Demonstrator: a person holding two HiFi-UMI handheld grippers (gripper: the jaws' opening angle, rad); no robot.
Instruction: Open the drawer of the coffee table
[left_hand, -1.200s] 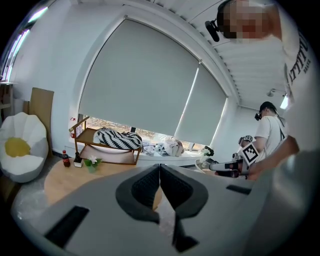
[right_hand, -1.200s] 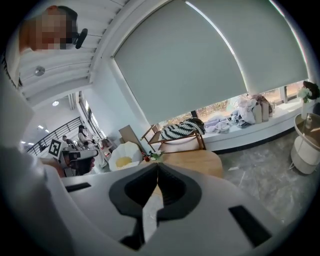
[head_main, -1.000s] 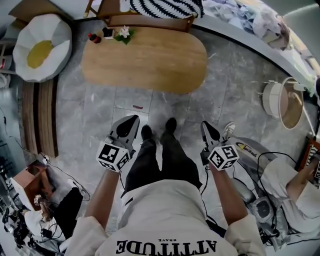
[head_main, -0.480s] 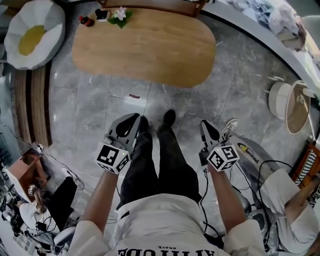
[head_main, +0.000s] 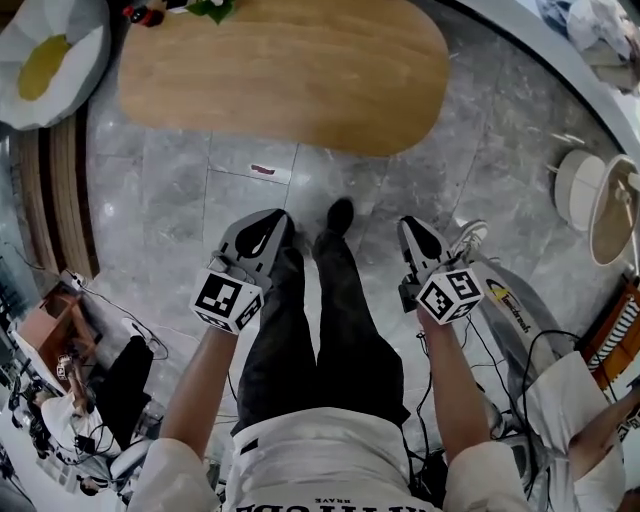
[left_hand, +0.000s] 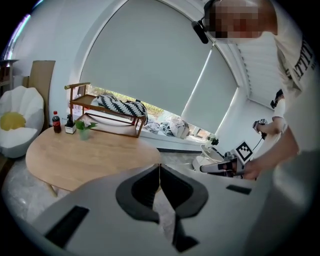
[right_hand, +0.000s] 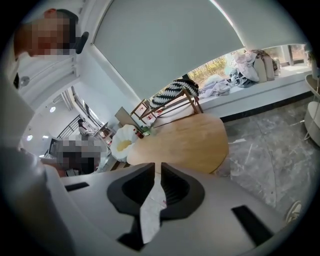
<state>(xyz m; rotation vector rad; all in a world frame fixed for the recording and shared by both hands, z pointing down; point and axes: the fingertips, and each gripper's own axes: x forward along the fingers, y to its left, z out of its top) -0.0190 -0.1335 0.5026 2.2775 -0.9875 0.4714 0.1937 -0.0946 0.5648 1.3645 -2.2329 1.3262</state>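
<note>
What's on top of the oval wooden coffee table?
The oval wooden coffee table carries a red-capped dark bottle, a small black-and-white item and a green plant at its far end. Its underside is hidden.

grey marble floor (head_main: 180, 190), white roller blinds (left_hand: 150, 60)

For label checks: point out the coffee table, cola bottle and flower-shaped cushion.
coffee table (head_main: 290, 70), head view, wooden top.
cola bottle (left_hand: 56, 122), left gripper view, body.
flower-shaped cushion (left_hand: 11, 121), left gripper view, yellow centre.
</note>
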